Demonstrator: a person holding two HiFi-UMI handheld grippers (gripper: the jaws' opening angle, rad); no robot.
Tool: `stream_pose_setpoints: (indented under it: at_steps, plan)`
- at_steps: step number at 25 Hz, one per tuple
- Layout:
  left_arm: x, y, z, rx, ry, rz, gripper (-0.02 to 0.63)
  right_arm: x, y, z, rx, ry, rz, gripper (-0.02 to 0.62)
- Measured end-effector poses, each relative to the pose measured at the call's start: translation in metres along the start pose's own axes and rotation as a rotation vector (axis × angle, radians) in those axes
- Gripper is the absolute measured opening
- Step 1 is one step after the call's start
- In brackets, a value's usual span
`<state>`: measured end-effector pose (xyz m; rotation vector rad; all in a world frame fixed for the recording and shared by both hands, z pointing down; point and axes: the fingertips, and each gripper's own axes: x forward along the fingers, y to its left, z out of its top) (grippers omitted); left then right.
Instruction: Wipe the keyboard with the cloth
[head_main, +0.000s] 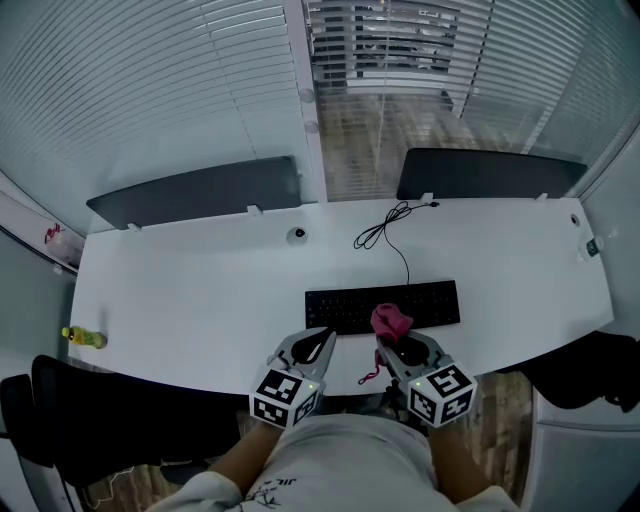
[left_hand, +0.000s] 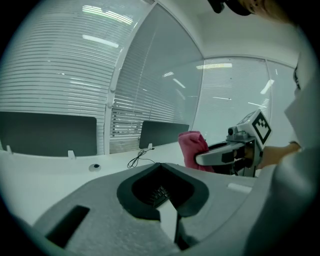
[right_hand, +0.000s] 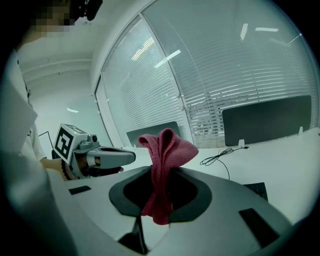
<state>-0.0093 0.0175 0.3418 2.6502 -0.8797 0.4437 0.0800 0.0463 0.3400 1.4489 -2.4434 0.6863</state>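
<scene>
From the head view, the black keyboard (head_main: 382, 306) lies on the white counter (head_main: 200, 290), its cable (head_main: 385, 228) running toward 12 o'clock. The right gripper (head_main: 398, 347) pinches a pink cloth (head_main: 391, 321) at the keyboard's 6 o'clock edge. The left gripper (head_main: 318, 342) sits toward 9 o'clock of it, at the keyboard's near left corner. A yellow bottle (head_main: 86, 339) lies far out at 9 o'clock.

In the left gripper view, its fingers (left_hand: 125, 210) are closed together on nothing, with keyboard keys showing through their cut-out; the cloth-holding gripper is at 3 o'clock.

In the right gripper view, the fingers (right_hand: 210, 200) clamp the cloth, which stands up in a bunch above them and hangs down below.
</scene>
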Motion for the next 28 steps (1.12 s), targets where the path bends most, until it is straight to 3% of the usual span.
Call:
stream_pose_setpoints:
  at_steps: [28]
  plan:
    - [-0.005, -0.005, -0.001, 0.0, 0.004, -0.005, 0.011, 0.002, 0.008, 0.005, -0.043, -0.015, -0.013, 0.071]
